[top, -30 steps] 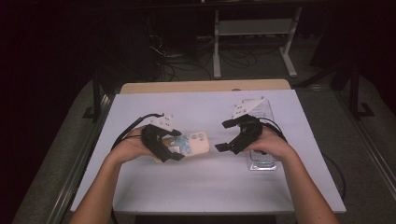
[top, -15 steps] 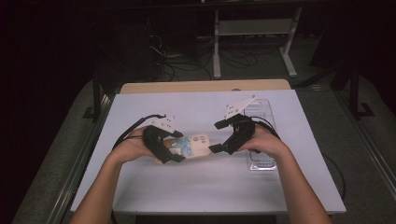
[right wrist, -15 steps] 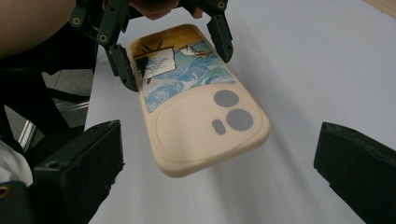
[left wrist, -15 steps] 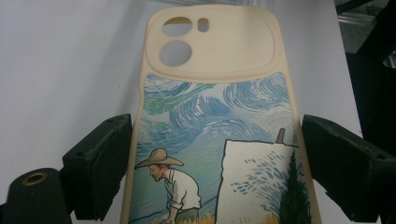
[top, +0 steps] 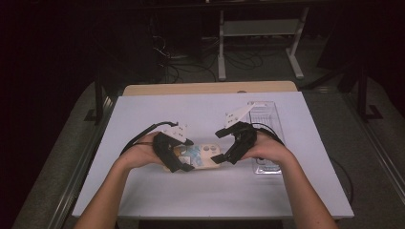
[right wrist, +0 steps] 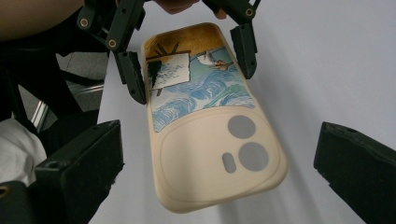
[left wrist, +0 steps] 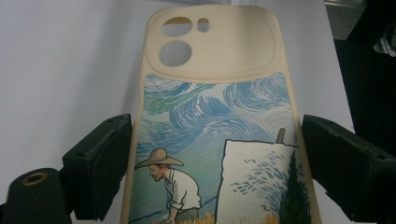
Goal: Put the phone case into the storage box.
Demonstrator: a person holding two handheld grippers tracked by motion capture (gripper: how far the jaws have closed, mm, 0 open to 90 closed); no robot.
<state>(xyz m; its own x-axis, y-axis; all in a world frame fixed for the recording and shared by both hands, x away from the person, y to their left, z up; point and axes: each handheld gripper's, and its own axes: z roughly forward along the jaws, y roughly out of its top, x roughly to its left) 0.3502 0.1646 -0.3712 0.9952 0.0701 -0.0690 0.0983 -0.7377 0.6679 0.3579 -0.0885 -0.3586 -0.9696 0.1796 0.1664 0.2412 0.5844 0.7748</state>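
Care is being called for at this handover, judging by how the phone case [top: 203, 155] is being held. It is being kept just above the white table [top: 143, 109] near the front middle, painted back upward, its camera end pointing toward the right gripper [top: 220, 145]. The left gripper [top: 187, 153] is being clamped on the case across its long edges, at the painted end; in the left gripper view both pads [left wrist: 103, 158] are being pressed against the cream rim. The right gripper's jaws are being held wide apart, one on each side of the camera end, and nothing is being touched by them in the right gripper view.

As a judgement, the step in hand is a second grip on the free end. It is best done if the right jaws are being centred over the plain cream part [right wrist: 219, 158] before being closed, so the soft rim is being squeezed evenly and not bent. The left clamp should not be loosened until the right one is firm. A clear box [top: 263, 138] is standing on the table just behind the right hand [top: 267, 149], well within reach.
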